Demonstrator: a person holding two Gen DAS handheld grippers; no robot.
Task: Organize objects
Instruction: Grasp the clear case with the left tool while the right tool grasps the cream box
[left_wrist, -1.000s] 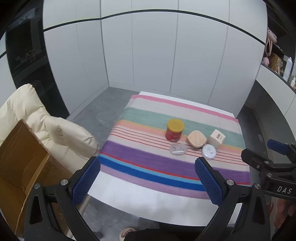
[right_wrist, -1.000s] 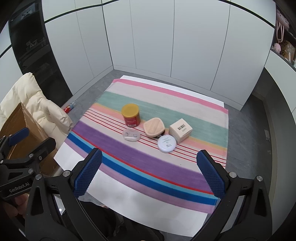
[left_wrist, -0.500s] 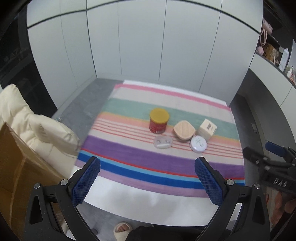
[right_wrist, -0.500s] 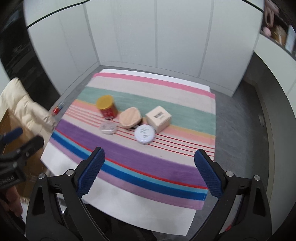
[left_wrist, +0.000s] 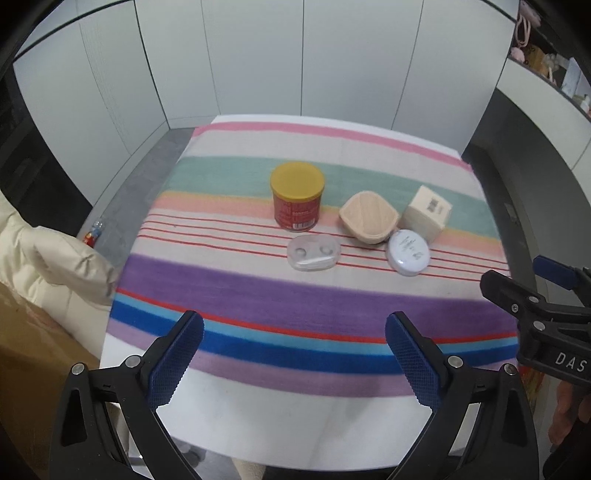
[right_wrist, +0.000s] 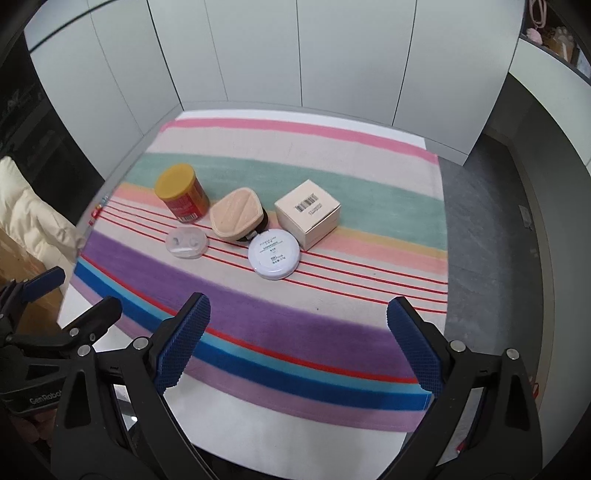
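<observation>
Looking from the left wrist, the left gripper (left_wrist: 294, 363) hangs spread and empty above the striped cloth (left_wrist: 258, 295); a red can (left_wrist: 297, 201), clear case (left_wrist: 314, 253), beige pouch (left_wrist: 368, 216), white jar (left_wrist: 408, 251) and carton (left_wrist: 426, 212) cluster mid-cloth. From the right wrist, the right gripper (right_wrist: 297, 349) is likewise wide and empty.

Surface: a white table (left_wrist: 280, 435) carried everything, its near edge bare.
Cover: a striped cloth (left_wrist: 332, 302) in pink, green, peach, purple and blue lay flat over most of the top.
Back left: a red can with a yellow lid (left_wrist: 297, 201) stood upright.
In front of the can: a clear plastic case (left_wrist: 314, 253) lay flat.
Middle: a beige pouch (left_wrist: 369, 218) lay beside the can.
Right: a cream box with a barcode (right_wrist: 308, 212) sat near the pouch.
Front right: a round white compact (right_wrist: 274, 253) lay just beside the pouch and the box.
</observation>
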